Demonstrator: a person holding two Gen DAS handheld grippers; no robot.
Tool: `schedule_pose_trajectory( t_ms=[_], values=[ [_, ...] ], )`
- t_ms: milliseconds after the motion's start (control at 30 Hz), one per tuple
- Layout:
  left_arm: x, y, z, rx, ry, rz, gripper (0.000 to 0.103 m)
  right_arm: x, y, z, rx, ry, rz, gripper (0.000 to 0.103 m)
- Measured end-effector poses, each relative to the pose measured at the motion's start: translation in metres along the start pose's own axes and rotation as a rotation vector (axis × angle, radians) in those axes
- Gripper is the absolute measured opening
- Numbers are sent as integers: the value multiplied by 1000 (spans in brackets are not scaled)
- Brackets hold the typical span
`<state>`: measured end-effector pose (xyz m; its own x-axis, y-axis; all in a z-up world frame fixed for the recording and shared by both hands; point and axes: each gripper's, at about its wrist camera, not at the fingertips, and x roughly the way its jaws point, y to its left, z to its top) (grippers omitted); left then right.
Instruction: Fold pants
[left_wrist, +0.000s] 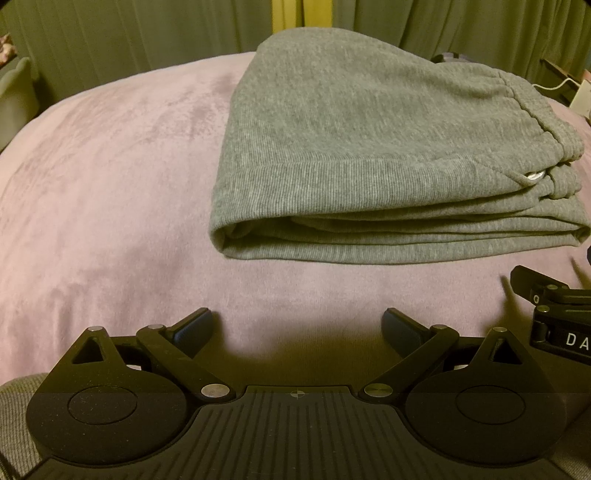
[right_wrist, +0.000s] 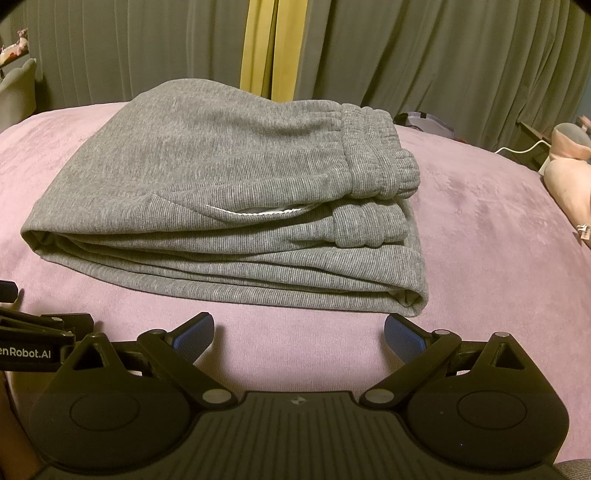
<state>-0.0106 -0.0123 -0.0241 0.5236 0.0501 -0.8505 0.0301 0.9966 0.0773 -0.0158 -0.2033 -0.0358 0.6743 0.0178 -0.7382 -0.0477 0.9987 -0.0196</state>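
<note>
Grey knit pants (left_wrist: 369, 147) lie folded into a thick, layered stack on the pink bed cover (left_wrist: 110, 184). In the right wrist view the pants (right_wrist: 229, 184) show the elastic waistband (right_wrist: 376, 155) on the right and a white pocket lining at the front. My left gripper (left_wrist: 297, 325) stands open just short of the stack's near edge, nothing between its fingers. My right gripper (right_wrist: 299, 330) is open as well, close to the near edge, holding nothing. The right gripper's body (left_wrist: 554, 314) shows at the right edge of the left wrist view.
Grey-green curtains (right_wrist: 443, 55) with a yellow strip (right_wrist: 258, 44) hang behind the bed. A pink soft toy (right_wrist: 569, 166) lies at the right on the cover. Dark items and a white cable (right_wrist: 517, 149) sit beyond the bed's far right edge. Pink cover stretches left of the pants.
</note>
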Motion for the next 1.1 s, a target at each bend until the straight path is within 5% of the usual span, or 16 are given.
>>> schedule_pose_trajectory(
  t_ms=[1100],
  values=[
    [3, 1, 0, -4, 10, -4, 101, 0, 1, 0, 1, 1, 0, 99]
  ],
)
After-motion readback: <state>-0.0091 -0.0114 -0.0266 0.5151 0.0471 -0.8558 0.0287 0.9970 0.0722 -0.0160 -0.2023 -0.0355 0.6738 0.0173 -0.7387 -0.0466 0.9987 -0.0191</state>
